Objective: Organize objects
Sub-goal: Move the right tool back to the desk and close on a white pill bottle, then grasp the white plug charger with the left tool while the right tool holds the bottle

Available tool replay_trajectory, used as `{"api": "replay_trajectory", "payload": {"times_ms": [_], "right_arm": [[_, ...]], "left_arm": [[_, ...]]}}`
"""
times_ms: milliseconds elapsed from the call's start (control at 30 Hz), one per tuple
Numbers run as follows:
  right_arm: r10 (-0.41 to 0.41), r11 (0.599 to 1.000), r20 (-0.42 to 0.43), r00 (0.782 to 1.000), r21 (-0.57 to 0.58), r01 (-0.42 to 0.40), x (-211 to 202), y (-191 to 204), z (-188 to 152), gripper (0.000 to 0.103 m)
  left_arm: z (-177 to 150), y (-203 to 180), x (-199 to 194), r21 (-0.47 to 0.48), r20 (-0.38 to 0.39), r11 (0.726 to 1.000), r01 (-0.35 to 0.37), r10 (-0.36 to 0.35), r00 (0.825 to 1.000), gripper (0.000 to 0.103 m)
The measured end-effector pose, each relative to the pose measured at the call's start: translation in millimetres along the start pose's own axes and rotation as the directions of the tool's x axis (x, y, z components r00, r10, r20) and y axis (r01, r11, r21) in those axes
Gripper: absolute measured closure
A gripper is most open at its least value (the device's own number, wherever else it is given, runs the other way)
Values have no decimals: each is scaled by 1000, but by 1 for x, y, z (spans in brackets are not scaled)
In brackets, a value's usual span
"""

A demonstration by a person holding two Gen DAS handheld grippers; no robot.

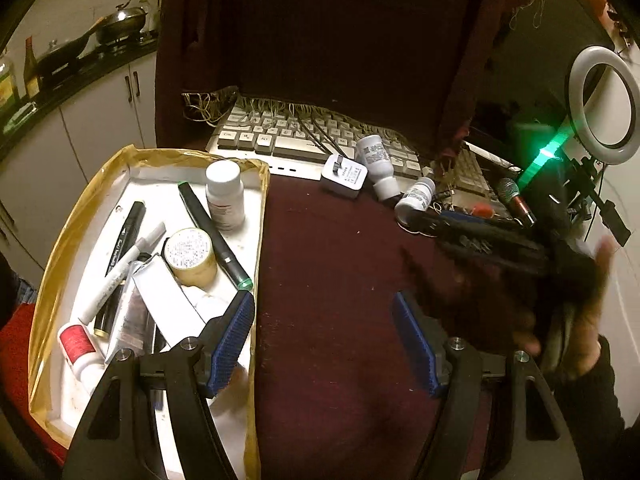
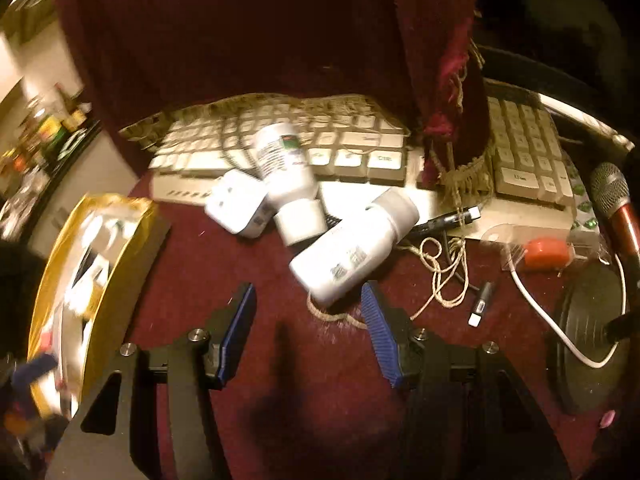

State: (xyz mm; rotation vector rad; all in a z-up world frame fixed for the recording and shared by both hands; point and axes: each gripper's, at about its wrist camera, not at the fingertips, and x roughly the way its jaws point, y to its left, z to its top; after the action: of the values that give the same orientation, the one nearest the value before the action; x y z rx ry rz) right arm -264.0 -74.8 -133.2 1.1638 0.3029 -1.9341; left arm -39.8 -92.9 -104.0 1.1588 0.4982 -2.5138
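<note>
Landmark taken: gold-edged white tray (image 1: 256,216) at the near left of the maroon-covered table (image 1: 332,248). Inside the tray: upright white bottle (image 1: 225,194), round gold tin (image 1: 190,256), long black pen (image 1: 214,232), black marker (image 1: 126,236), white marker (image 1: 120,276), red-labelled tube (image 1: 78,346), white cartons (image 1: 160,296) (lying crosswise, overlapping). Beyond the tray's far right corner: white plug adapter (image 1: 344,176), touching a toppled white bottle (image 1: 376,166) that leans on the keyboard (image 1: 280,140); second toppled white bottle (image 1: 416,198) just right of that. Left gripper (image 1: 324,340) over the tray's right rim, fingers (image 1: 236,340) spread wide, nothing between them, left pad above the tray. Right gripper (image 2: 308,332) well right of the tray, fingers (image 2: 378,332) apart and empty, right pad just beside the base of the nearer toppled bottle (image 2: 352,252); contact not determinable (frame blurred). Microphone (image 2: 612,204) farthest from the tray, at the right edge.
</note>
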Motion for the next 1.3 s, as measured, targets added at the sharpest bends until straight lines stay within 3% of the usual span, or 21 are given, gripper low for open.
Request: {"api": "replay_trajectory", "payload": {"times_ms": [67, 200, 267, 333, 567, 833, 1033, 1233, 1300], "right_arm": [[-94, 995, 6, 996, 44, 94, 6, 1, 8, 49], [-87, 992, -36, 996, 91, 90, 23, -4, 12, 49], [-78, 993, -32, 996, 89, 81, 22, -7, 9, 50], [-66, 993, -45, 997, 95, 70, 16, -12, 4, 62], [29, 999, 17, 999, 31, -30, -9, -20, -27, 66], [34, 999, 55, 998, -18, -33, -3, -14, -33, 66], [28, 1000, 61, 998, -14, -28, -5, -15, -37, 65], [31, 1000, 58, 998, -3, -31, -6, -16, -38, 65], [33, 999, 60, 998, -4, -33, -6, -16, -38, 65]], "left_arm": [[-1, 0, 1, -11, 2, 1000, -4, 4, 1000, 37], [-3, 1, 0, -33, -4, 999, -14, 14, 1000, 37], [-2, 0, 0, -25, -3, 999, -26, 26, 1000, 37], [1, -1, -1, -12, 6, 999, -34, 34, 999, 37], [15, -4, 11, -3, 3, 1000, -31, 31, 1000, 37], [48, -13, 70, -25, -101, 999, 23, -26, 995, 37], [81, -9, 114, -68, -117, 995, -66, 58, 991, 37], [99, -15, 147, 29, -114, 994, -104, 107, 988, 39], [102, -18, 155, 54, -114, 992, -115, 120, 986, 45]]}}
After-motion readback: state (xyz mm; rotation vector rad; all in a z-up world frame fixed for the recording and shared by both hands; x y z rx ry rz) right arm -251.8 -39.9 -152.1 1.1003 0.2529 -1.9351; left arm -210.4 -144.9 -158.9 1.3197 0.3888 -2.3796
